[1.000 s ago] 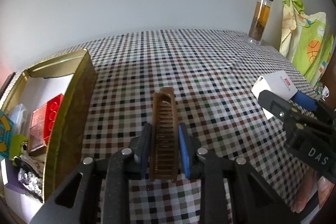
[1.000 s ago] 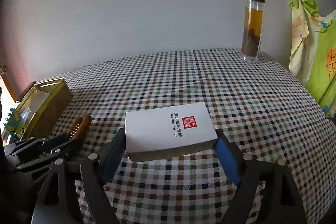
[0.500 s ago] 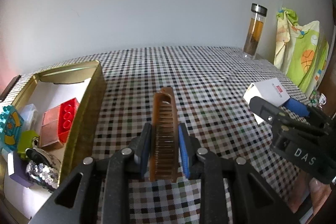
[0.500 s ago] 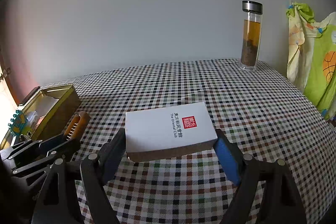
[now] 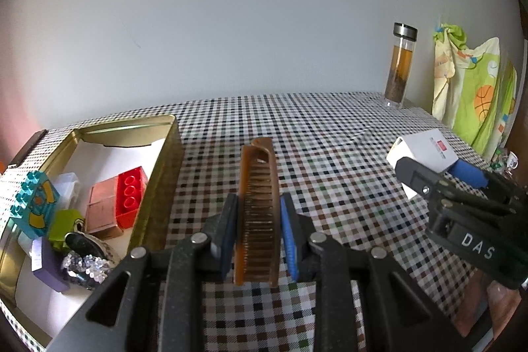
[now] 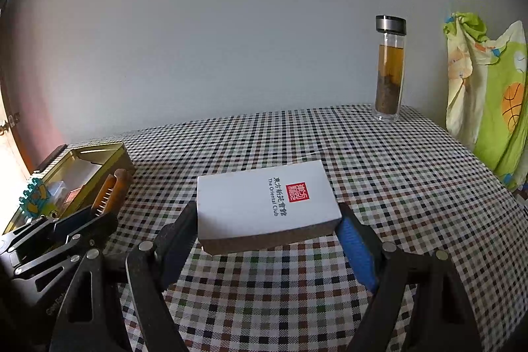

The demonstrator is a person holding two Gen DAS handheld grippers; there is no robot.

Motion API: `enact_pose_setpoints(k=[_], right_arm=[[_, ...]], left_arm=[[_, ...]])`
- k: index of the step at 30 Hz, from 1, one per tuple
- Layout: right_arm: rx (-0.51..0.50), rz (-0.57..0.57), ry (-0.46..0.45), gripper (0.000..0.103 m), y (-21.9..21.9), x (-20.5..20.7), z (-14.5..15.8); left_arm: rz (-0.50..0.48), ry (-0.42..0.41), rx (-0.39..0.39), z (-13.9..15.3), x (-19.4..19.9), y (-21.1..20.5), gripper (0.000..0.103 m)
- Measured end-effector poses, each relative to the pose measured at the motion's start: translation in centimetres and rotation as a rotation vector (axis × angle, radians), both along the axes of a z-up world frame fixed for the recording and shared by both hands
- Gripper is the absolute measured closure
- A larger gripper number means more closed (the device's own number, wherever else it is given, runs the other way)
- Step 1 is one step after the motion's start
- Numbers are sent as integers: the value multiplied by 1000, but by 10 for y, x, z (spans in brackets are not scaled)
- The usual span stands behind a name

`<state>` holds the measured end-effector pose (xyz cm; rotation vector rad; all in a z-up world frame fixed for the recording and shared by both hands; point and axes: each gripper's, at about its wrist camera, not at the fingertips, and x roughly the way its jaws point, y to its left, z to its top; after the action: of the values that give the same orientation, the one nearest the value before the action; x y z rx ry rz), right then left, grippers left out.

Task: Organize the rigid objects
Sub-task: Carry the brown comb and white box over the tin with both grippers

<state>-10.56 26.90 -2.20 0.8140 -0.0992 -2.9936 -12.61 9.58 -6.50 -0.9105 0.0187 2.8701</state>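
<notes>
Left claw gripping brown comb above checkered bench, beside gold tin holding toy bricks. Right claw clamping white box in air. Tea bottle standing by grey wall; tin's near contents jumbled, indistinct.

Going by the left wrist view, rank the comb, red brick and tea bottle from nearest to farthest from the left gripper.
1. Comb: clamped in the left gripper.
2. Red brick: left, inside the gold tin.
3. Tea bottle: far right, by the wall.

Soft, even daylight, sharp centre, fisheye-bent edges with dark corners.
</notes>
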Motion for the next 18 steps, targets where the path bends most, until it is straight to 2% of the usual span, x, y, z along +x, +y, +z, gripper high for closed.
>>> enact_pose_setpoints(k=[18], right_arm=[[-20,21,69,20,-6,17,6]], left_arm=[[35,59,-8,6,19,-9,79]])
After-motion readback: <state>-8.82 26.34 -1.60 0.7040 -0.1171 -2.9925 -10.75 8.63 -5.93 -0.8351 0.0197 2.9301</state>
